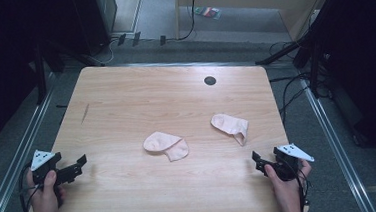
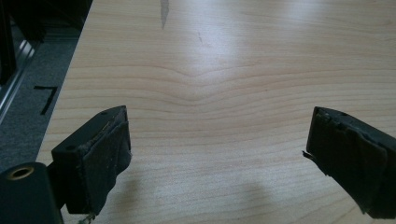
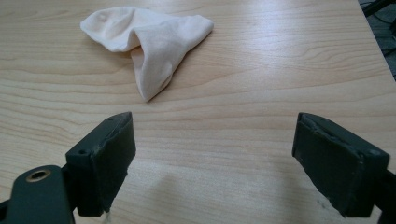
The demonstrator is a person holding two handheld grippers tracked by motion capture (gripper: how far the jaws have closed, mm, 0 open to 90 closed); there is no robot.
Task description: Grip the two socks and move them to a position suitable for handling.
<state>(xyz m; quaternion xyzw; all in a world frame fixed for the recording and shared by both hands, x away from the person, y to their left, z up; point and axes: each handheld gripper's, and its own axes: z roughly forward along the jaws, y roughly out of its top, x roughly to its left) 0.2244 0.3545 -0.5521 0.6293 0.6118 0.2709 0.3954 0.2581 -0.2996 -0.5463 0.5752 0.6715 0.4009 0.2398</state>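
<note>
Two pale pink socks lie on the wooden table [image 1: 125, 95]. One folded sock [image 1: 166, 145] rests near the middle. The other sock [image 1: 230, 126] [image 3: 148, 39] lies crumpled to its right. My left gripper [image 1: 82, 161] [image 2: 219, 154] hovers over the table's front left edge, jaws open with bare wood between them. My right gripper [image 1: 256, 160] [image 3: 212, 161] sits at the front right edge, open and empty, with the crumpled sock a short way ahead of its jaws and to their left.
A round dark grommet hole [image 1: 210, 80] sits near the table's far edge. A dark streak [image 1: 85, 113] [image 2: 164, 11] marks the wood at the left. Metal rails [image 1: 23, 142], cables [image 1: 290, 86] and grey carpet surround the table.
</note>
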